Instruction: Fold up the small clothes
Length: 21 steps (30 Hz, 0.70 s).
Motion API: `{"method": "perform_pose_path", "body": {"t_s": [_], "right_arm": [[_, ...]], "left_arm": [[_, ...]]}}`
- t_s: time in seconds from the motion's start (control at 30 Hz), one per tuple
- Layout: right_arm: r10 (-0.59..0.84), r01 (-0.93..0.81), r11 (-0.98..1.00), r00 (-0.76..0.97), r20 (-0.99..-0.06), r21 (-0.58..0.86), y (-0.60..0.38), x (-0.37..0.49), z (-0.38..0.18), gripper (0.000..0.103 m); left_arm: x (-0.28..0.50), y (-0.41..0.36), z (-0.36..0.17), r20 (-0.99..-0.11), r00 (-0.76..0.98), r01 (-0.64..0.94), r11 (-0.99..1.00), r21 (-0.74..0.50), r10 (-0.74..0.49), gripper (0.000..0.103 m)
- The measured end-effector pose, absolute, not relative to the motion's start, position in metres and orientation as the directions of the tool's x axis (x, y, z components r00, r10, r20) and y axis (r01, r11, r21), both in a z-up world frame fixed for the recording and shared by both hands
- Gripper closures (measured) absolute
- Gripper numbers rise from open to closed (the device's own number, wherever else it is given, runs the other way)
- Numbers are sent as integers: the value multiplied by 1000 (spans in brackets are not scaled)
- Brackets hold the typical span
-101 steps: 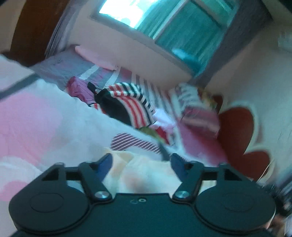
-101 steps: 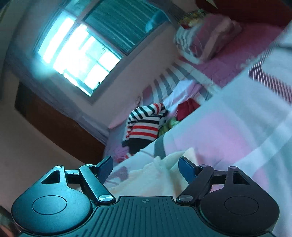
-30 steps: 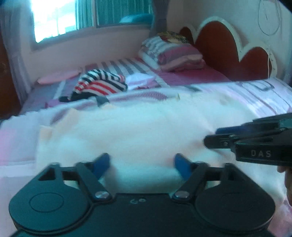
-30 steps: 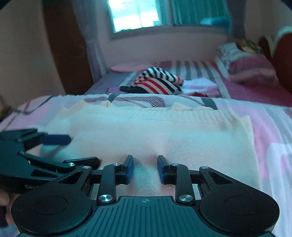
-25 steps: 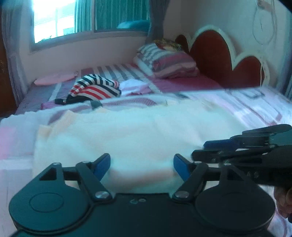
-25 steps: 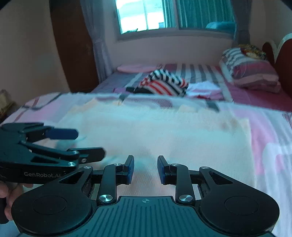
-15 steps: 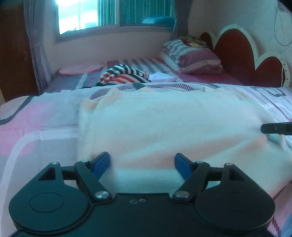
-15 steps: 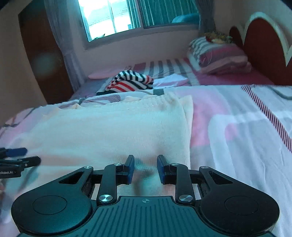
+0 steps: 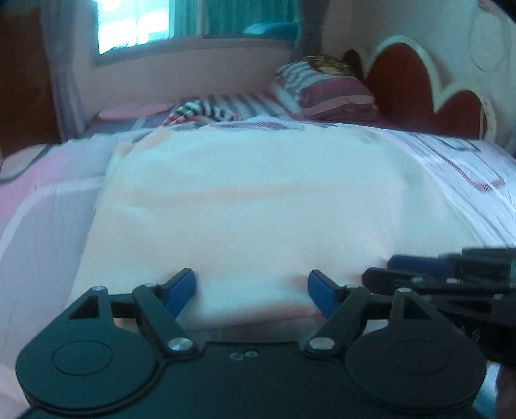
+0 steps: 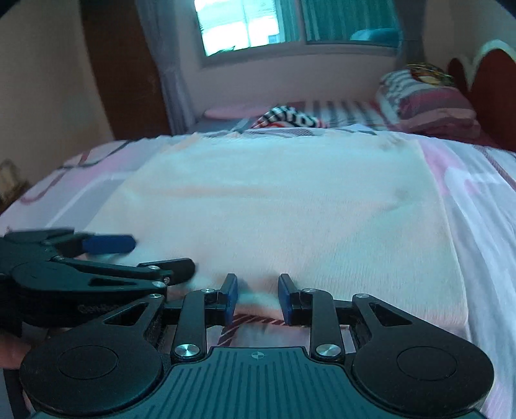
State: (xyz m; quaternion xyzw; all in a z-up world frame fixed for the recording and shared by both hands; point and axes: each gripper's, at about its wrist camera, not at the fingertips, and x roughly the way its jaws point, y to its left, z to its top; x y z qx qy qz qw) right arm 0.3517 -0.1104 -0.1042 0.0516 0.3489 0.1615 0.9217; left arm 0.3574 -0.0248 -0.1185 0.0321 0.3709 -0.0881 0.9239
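Note:
A pale cream knitted garment (image 9: 258, 206) lies spread flat on the pink and white bed cover (image 9: 42, 193); it also shows in the right wrist view (image 10: 283, 199). My left gripper (image 9: 251, 290) is open and empty at the garment's near hem. My right gripper (image 10: 256, 298) is partly closed, its jaws a narrow gap apart over the near hem, with nothing pinched between them. Each gripper shows beside the other: the right gripper (image 9: 451, 274) at the right of the left wrist view, the left gripper (image 10: 109, 254) at the left of the right wrist view.
A striped red, white and black garment (image 10: 290, 119) lies on the far part of the bed. Striped pillows (image 9: 325, 90) lean by the red scalloped headboard (image 9: 419, 80). A window (image 10: 290, 22) and a dark wooden door (image 10: 125, 64) are behind.
Both grippers have come closer together at the garment's near hem, each now seen large beside the other. The garment stays flat on the cover. The jaw openings look the same.

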Motion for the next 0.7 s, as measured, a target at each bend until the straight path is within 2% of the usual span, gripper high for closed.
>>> {"method": "perform_pose_path", "body": {"t_s": [0.03, 0.07, 0.2, 0.27, 0.37, 0.4, 0.43, 0.5, 0.67, 0.7], "right_arm": [[319, -253, 947, 705, -633, 196, -106, 351, -100, 75], [317, -251, 948, 707, -632, 194, -103, 349, -98, 75], [331, -238, 943, 699, -634, 230, -111, 351, -99, 75], [307, -206, 951, 710, -634, 230, -129, 346, -96, 75], [175, -62, 979, 749, -639, 196, -178, 339, -94, 76], [150, -30, 981, 753, -641, 193, -192, 338, -96, 91], [150, -17, 978, 753, -641, 209, -206, 337, -98, 95], [174, -21, 971, 744, -645, 238, -214, 339, -96, 97], [146, -35, 981, 779, -610, 190, -211, 328, -80, 96], [144, -33, 982, 763, -630, 184, -209, 329, -87, 97]], "left_arm": [[356, -28, -115, -693, 711, 177, 984, 12, -119, 41], [356, -32, -112, -688, 718, 178, 984, 34, -106, 44], [354, -19, -112, -702, 705, 150, 989, 8, -102, 31], [350, -1, -113, -699, 711, 120, 993, 23, -70, 31], [342, 31, -114, -696, 717, 78, 997, 8, -50, 31], [341, 35, -114, -694, 718, 79, 997, 10, -50, 31], [340, 36, -114, -694, 718, 84, 996, 16, -50, 32], [341, 29, -110, -698, 716, 81, 996, 37, -33, 33], [340, 32, -112, -695, 718, 57, 998, 3, -39, 35], [340, 32, -112, -694, 719, 56, 998, 2, -39, 35]]}}
